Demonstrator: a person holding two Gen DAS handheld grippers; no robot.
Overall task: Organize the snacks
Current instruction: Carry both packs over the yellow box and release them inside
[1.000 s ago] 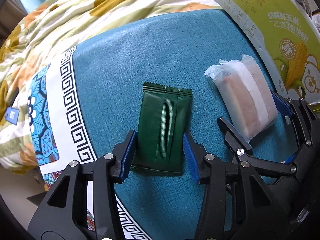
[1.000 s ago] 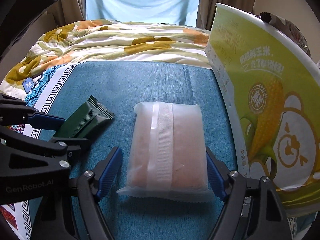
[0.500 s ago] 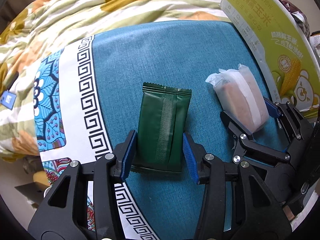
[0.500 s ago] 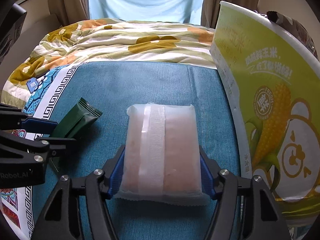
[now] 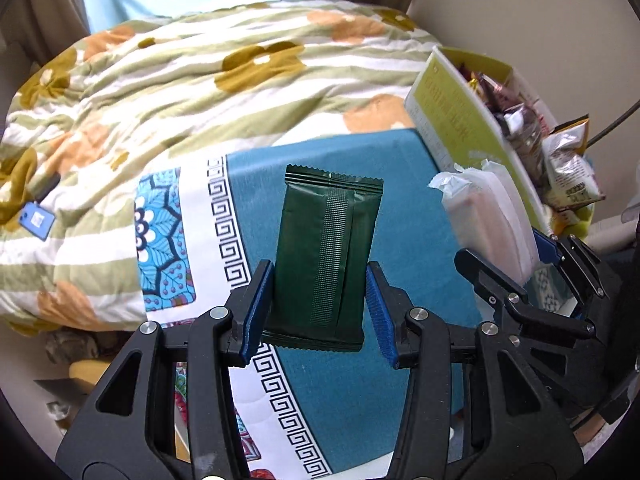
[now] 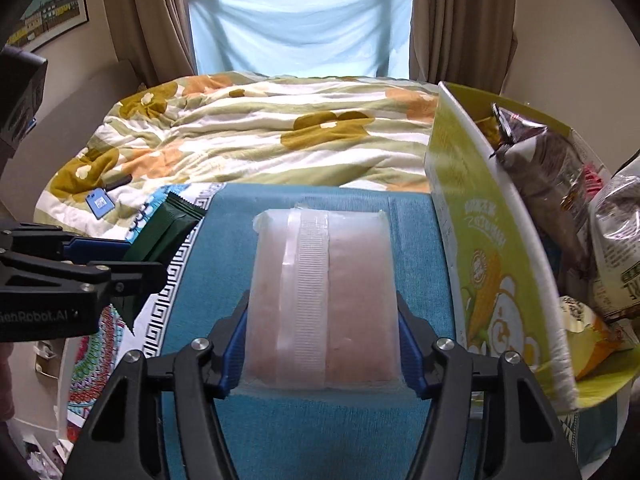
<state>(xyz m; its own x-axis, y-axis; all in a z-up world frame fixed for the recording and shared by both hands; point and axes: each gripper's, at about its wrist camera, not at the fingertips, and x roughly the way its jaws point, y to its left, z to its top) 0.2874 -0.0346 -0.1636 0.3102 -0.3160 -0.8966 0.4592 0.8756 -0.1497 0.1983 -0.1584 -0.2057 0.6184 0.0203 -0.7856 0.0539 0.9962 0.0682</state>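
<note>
Here the left gripper (image 5: pixel 318 312) clamps a green packet (image 5: pixel 326 260) at frame centre; the right gripper (image 6: pixel 322 348) clamps a pale packet (image 6: pixel 320 300); "Robot.AI" reads lower left.

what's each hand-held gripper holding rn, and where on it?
Left hand-held gripper: dark green snack packet, clamped across its long side edges near the lower end. Right hand-held gripper: translucent pinkish snack pack, likewise by its side edges.
</note>
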